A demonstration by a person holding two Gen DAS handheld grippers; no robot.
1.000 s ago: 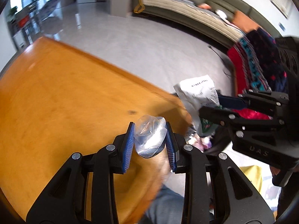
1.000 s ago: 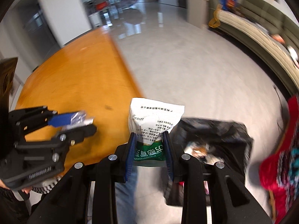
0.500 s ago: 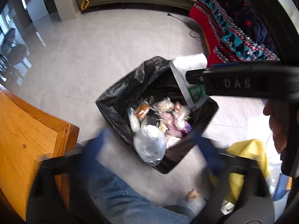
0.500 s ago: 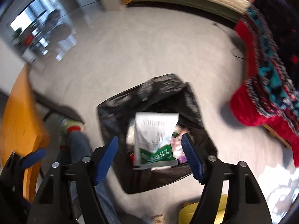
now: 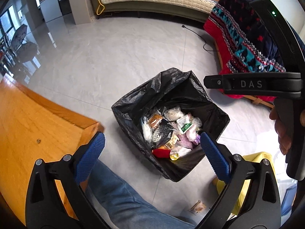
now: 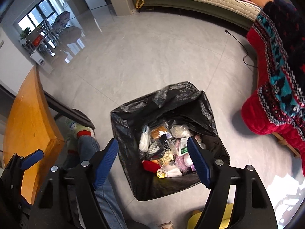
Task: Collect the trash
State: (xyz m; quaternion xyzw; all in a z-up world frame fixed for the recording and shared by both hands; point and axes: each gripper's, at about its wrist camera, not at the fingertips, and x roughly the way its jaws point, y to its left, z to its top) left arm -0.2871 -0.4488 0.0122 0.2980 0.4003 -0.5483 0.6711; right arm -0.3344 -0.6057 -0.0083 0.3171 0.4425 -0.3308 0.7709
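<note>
Left gripper (image 5: 151, 143): jaws spread wide after just opening, nothing between the blue pads (image 5: 89, 157), nothing touched. Right gripper (image 6: 152, 152): jaws wide apart, having just been opening further, empty, no contact.

Both grippers point steeply down over 1 black trash bag (image 5: 171, 87) standing open on the grey floor (image 5: 114, 57), directly below and ahead of the fingertips. Inside the bag lies mixed trash (image 6: 164, 148): clear plastic wrappers, a white-and-green packet (image 5: 184, 125), a red item, a yellow-lidded piece, purple packaging. A wooden table (image 5: 28, 126) lies left of the left gripper. A small wrapper (image 5: 197, 207) lies on the floor beneath the left gripper, outside the bag.
</note>
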